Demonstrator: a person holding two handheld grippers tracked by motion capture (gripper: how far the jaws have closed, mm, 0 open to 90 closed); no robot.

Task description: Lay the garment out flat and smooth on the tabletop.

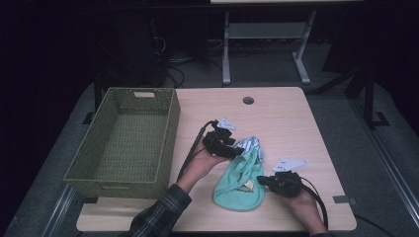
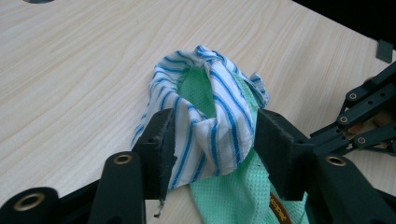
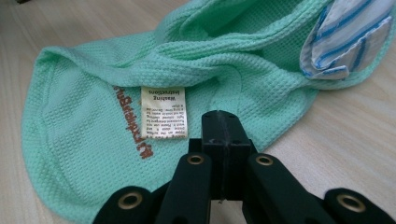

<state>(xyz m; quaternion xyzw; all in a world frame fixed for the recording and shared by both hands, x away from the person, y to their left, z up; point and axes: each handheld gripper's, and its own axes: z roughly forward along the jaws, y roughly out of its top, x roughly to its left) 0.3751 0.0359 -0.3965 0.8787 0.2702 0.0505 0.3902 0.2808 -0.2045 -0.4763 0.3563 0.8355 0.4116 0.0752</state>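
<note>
One green cloth (image 1: 239, 181) and one blue-striped white cloth (image 1: 251, 145) lie bunched together on the wooden table (image 1: 291, 123), and one woven green basket (image 1: 126, 140) stands at the table's nine o'clock side, well apart from them. Two grippers work here, one in each hand. In the high view the green cloth's long axis runs from about seven o'clock, where its wide rounded end lies flat, up to one o'clock, where it narrows and tucks into the striped cloth. The striped cloth sits at that one o'clock end, curled into a loop around a fold of green. The left gripper (image 2: 215, 140) has its jaws part-way open with the striped cloth between them; whether the pads press on the fabric is hard to make out. The right gripper (image 3: 223, 130) sits at the green cloth's four o'clock edge with its jaws closed tight together; their tips rest at the cloth's hem, and whether any fabric is pinched between them cannot be told. A white care label (image 3: 163, 112) and rust-coloured lettering show on the green cloth, too small to read. The near wall of the basket hides part of its floor.
</note>
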